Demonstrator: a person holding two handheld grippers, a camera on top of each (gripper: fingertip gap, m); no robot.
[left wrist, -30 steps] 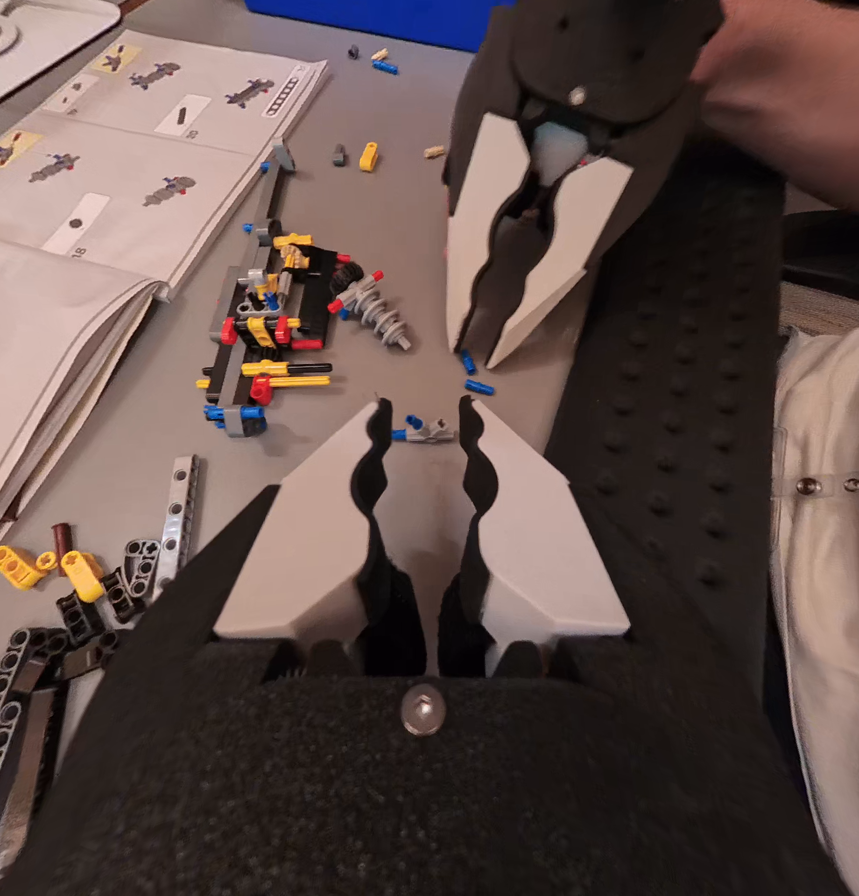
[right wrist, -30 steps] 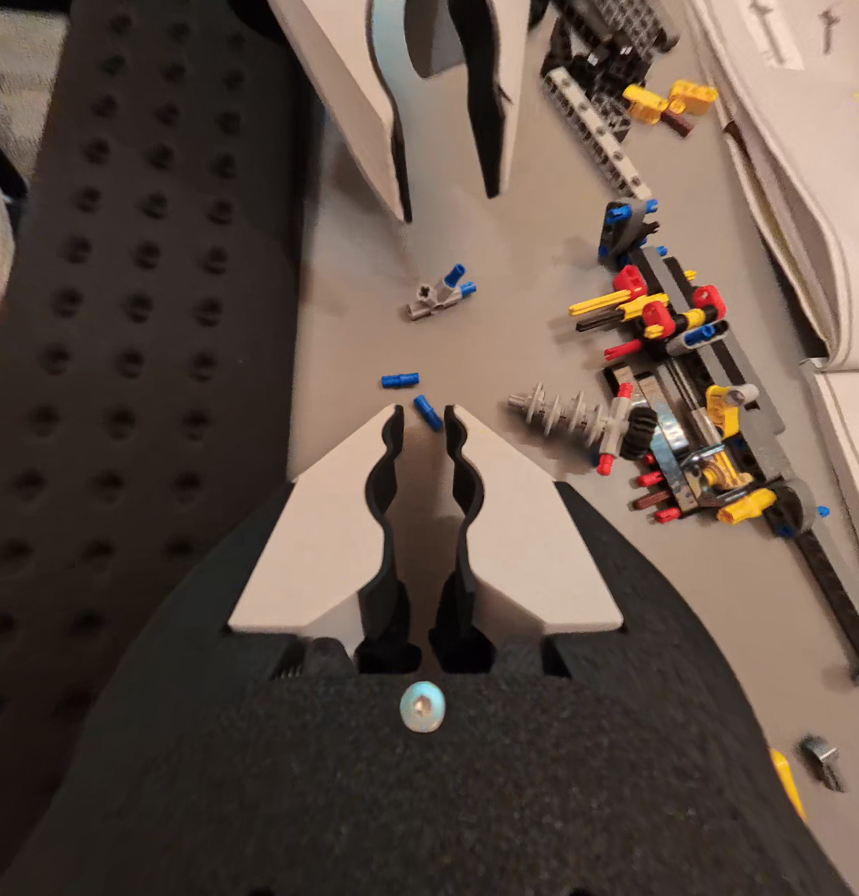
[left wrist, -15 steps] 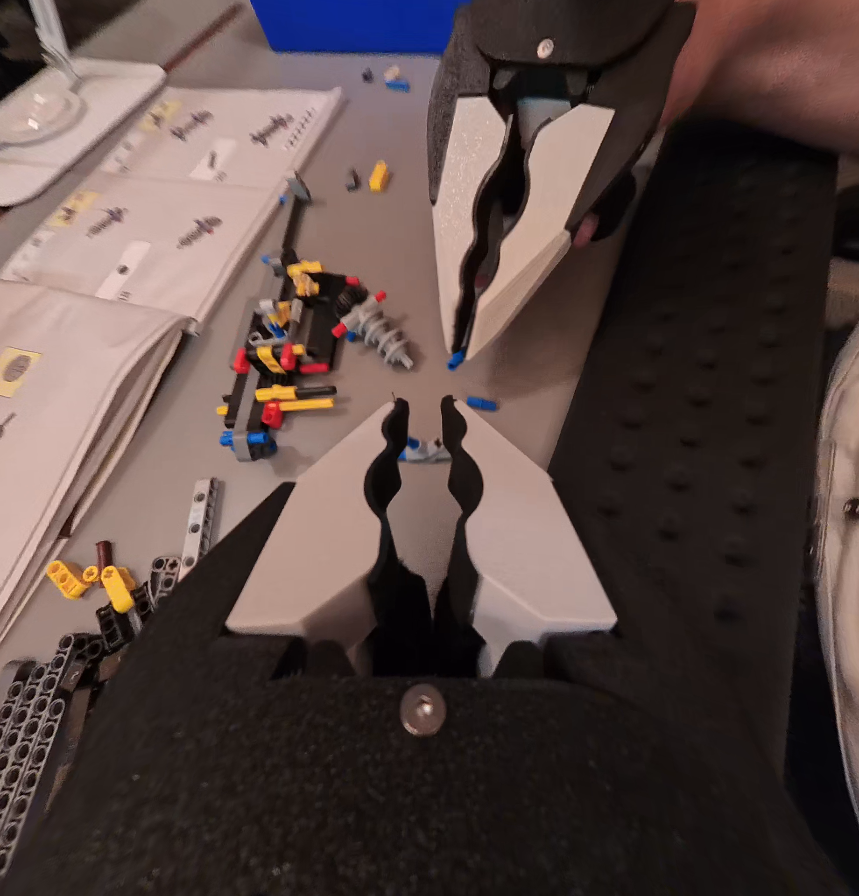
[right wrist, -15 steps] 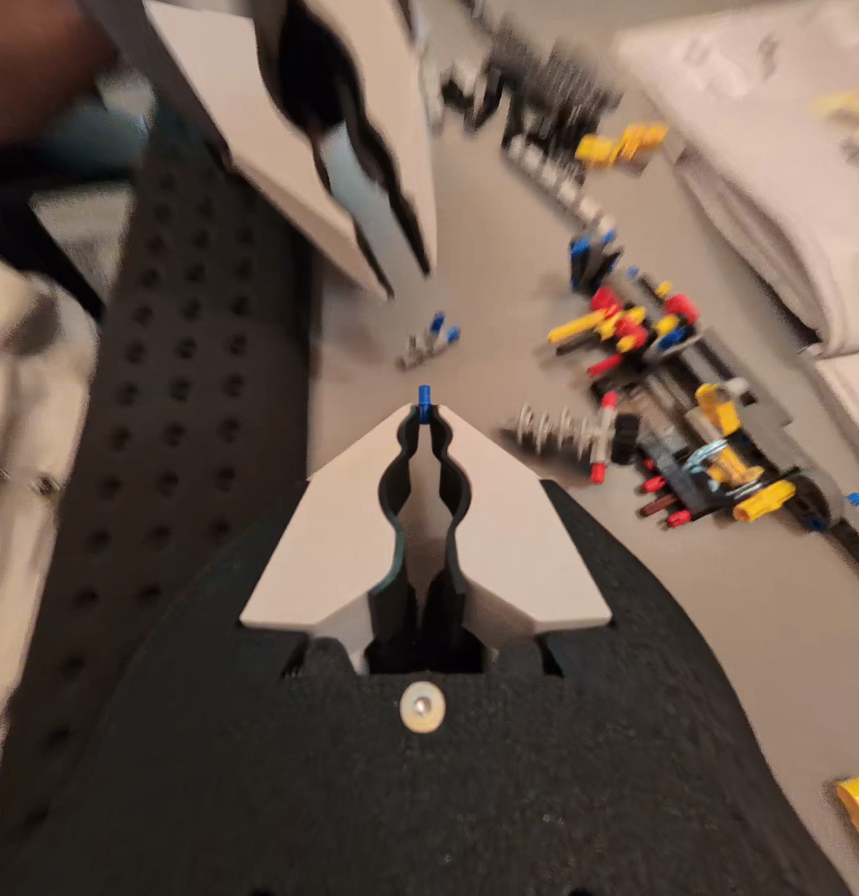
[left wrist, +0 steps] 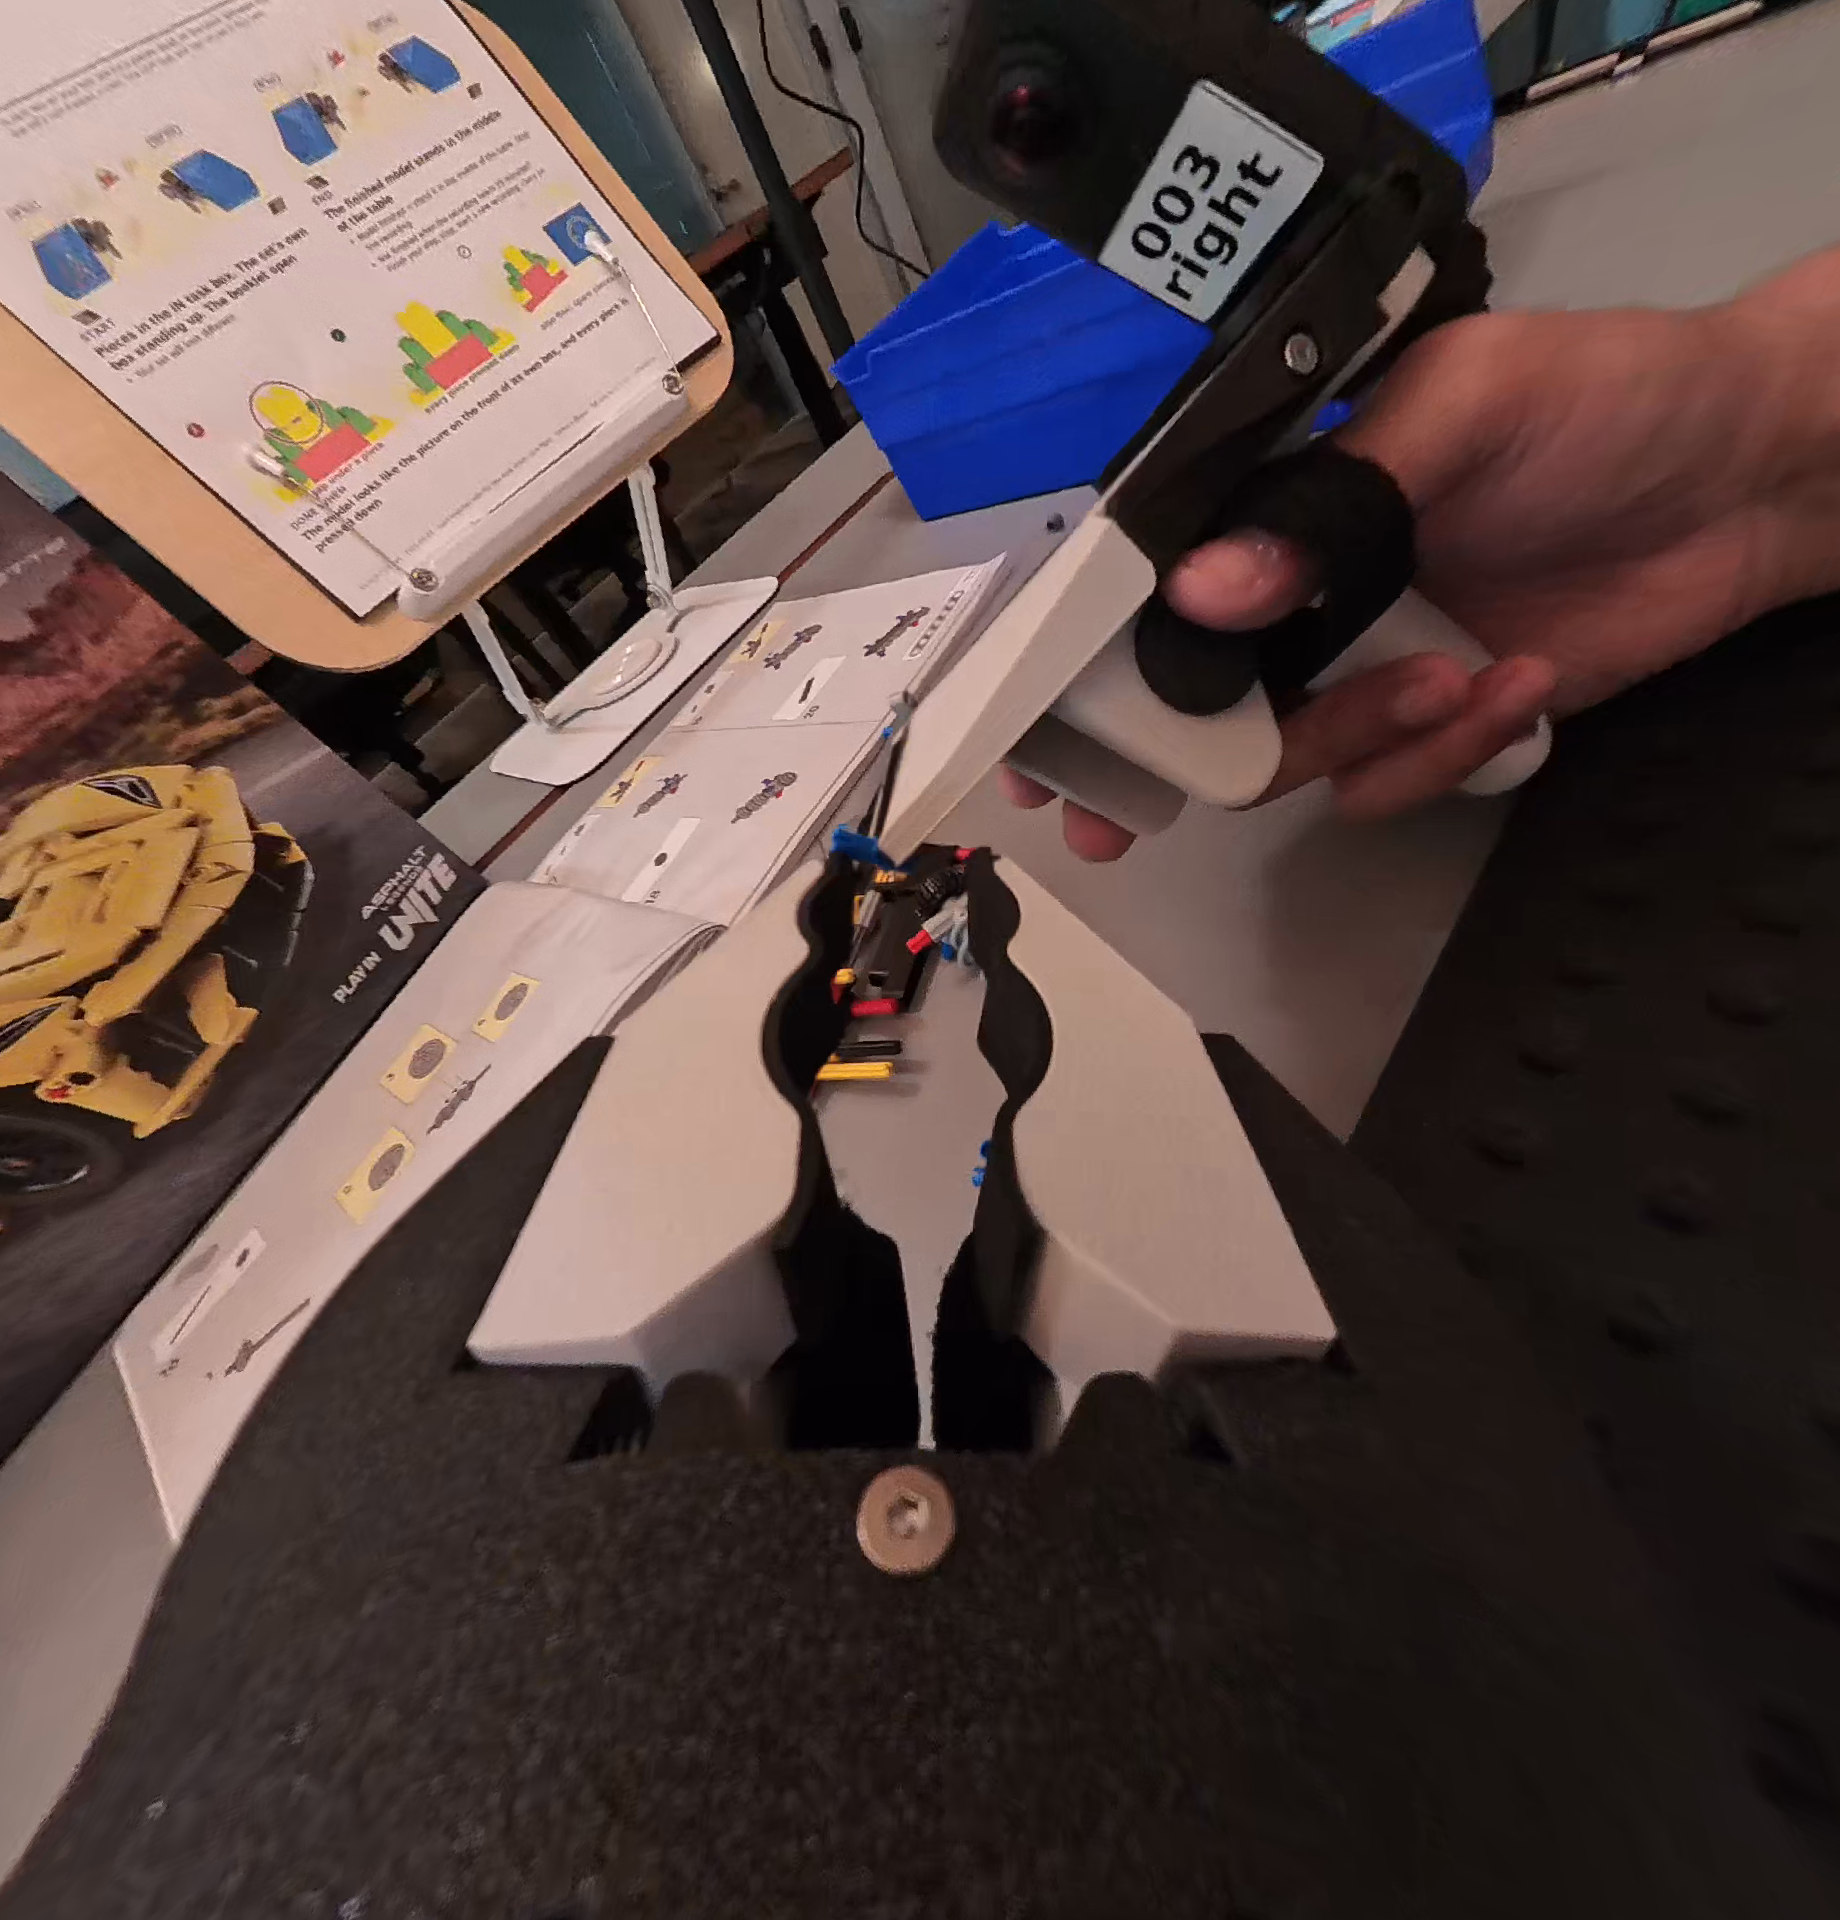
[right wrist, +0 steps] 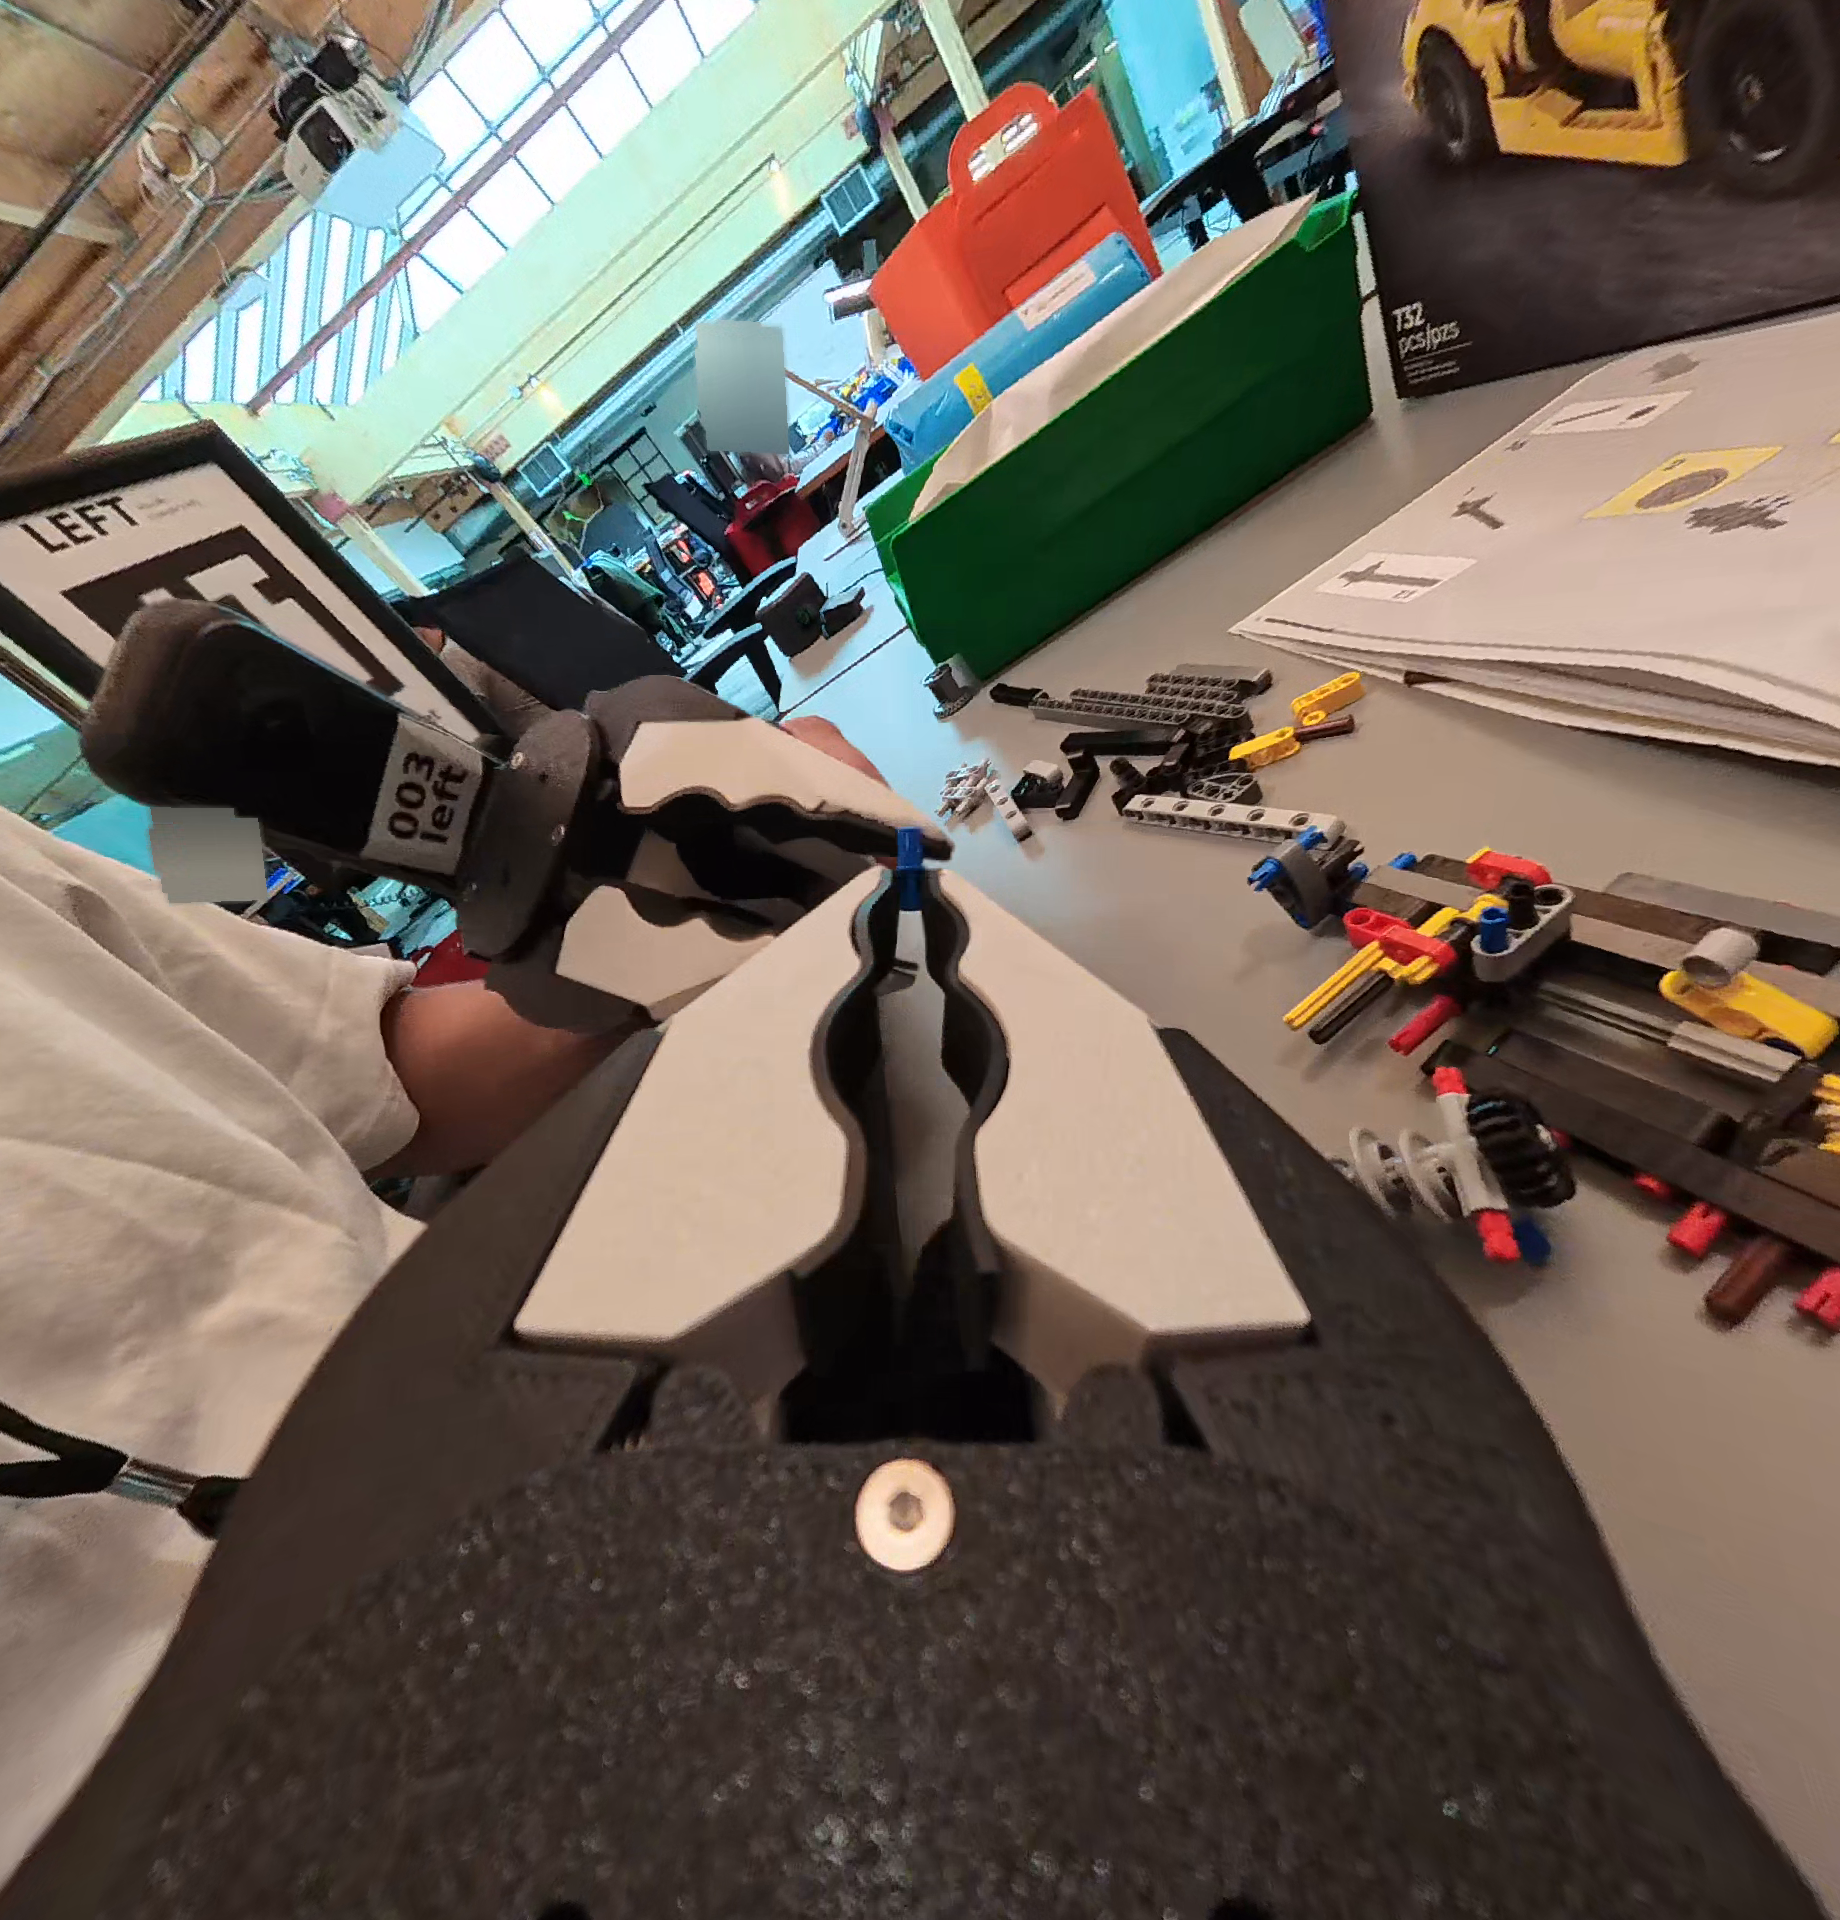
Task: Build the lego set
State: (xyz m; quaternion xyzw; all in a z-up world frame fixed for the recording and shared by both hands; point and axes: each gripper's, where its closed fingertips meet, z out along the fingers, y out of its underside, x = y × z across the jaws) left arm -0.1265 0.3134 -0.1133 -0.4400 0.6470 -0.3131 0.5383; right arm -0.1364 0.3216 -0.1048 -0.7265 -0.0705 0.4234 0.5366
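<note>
My right gripper (right wrist: 908, 883) is shut on a small blue pin (right wrist: 908, 864) that sticks out past its tips, held above the grey table (right wrist: 1155, 1018). My left gripper (left wrist: 905, 888) is open and empty, raised off the table. In the right wrist view the left gripper (right wrist: 854, 862) points in from the left, its upper fingertip right by the pin. In the left wrist view the right gripper (left wrist: 890, 842) comes down from the upper right with the pin (left wrist: 854, 844) at its tip. The partly built model (right wrist: 1581, 966) lies on the table to the right and also shows between my left fingers (left wrist: 895, 956).
A grey worm gear with a black gear (right wrist: 1467, 1153) lies by the model. Loose black, grey and yellow parts (right wrist: 1155, 727) lie farther back. The open instruction booklet (right wrist: 1622, 582), a green bin (right wrist: 1134, 468), the set's box (left wrist: 116, 987), a sheet stand (left wrist: 324, 260), a blue bin (left wrist: 1009, 364) and a black mat (left wrist: 1674, 1039) surround the work area. The grippers are tip to tip, or close to it.
The right gripper shut on a blue pin from the table and lifted it. Both grippers rose and tilted up, and their tips came together. The left stayed open.
</note>
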